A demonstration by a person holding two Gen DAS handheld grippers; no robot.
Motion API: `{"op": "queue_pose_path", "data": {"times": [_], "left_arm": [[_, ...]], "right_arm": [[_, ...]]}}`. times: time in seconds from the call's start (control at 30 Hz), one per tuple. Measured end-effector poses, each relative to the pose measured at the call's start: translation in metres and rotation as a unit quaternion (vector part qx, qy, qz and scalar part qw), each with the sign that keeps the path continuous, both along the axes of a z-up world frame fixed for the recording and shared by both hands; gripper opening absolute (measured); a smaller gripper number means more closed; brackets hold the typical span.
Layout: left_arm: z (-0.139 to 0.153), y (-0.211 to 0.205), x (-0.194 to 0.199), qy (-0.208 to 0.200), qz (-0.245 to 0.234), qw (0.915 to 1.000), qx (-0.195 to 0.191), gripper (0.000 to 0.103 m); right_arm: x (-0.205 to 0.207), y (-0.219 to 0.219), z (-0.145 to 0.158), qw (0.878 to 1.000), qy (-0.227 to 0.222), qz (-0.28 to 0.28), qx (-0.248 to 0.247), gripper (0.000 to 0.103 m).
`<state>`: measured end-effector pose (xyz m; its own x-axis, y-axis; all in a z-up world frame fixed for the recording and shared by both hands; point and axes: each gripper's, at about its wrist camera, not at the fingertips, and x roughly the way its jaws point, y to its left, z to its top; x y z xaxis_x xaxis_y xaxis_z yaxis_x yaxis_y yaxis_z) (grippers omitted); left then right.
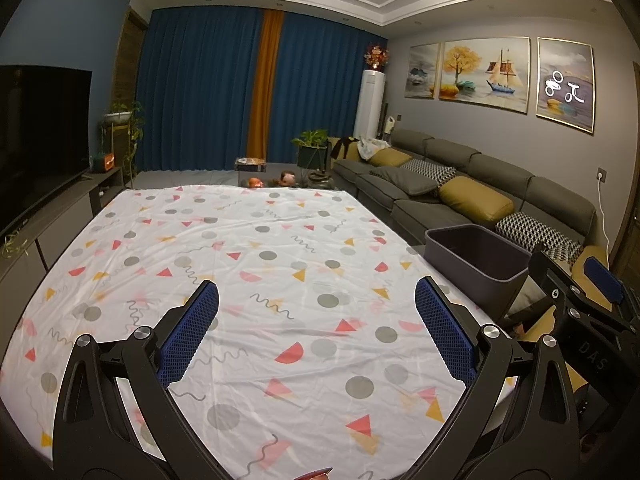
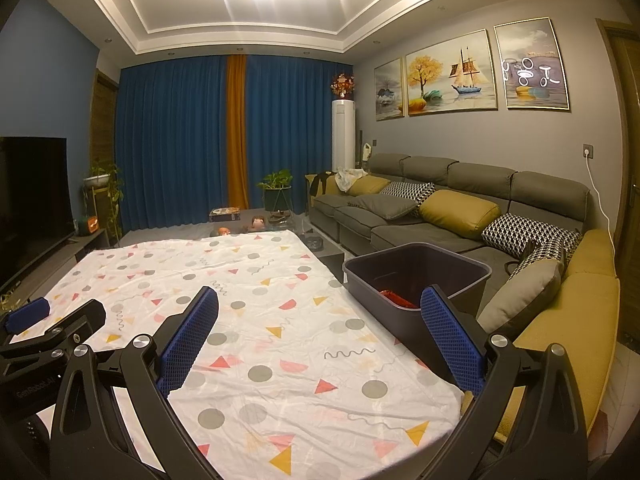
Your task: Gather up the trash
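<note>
Patterned tablecloth beside dark bin.

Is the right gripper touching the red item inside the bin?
Apart. In the right wrist view the open right gripper hangs over the tablecloth, while the red item lies down inside the bin.

Matt dark plastic bin (smooth walls), creased cotton-like tablecloth w/ printed shapes

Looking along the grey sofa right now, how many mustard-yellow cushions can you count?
2. One yellow cushion lies mid-sofa between two patterned pillows; the other sits at the far end near the heaped clothes. The sofa's near end is also yellow; more cushions may be hidden.
</note>
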<state>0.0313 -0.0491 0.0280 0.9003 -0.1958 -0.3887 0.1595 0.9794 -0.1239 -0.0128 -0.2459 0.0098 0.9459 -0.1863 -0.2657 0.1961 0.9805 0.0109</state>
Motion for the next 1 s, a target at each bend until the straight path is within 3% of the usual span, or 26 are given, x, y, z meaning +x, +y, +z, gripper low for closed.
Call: {"op": "queue_pose_path", "data": {"times": [1.0], "left_arm": [[0.0012, 0.0000, -0.0019, -0.002, 0.000, 1.0000, 0.000, 0.097]], "right_arm": [[-0.0016, 0.0009, 0.0002, 1.000, -0.003, 0.000, 0.000, 0.097]]}}
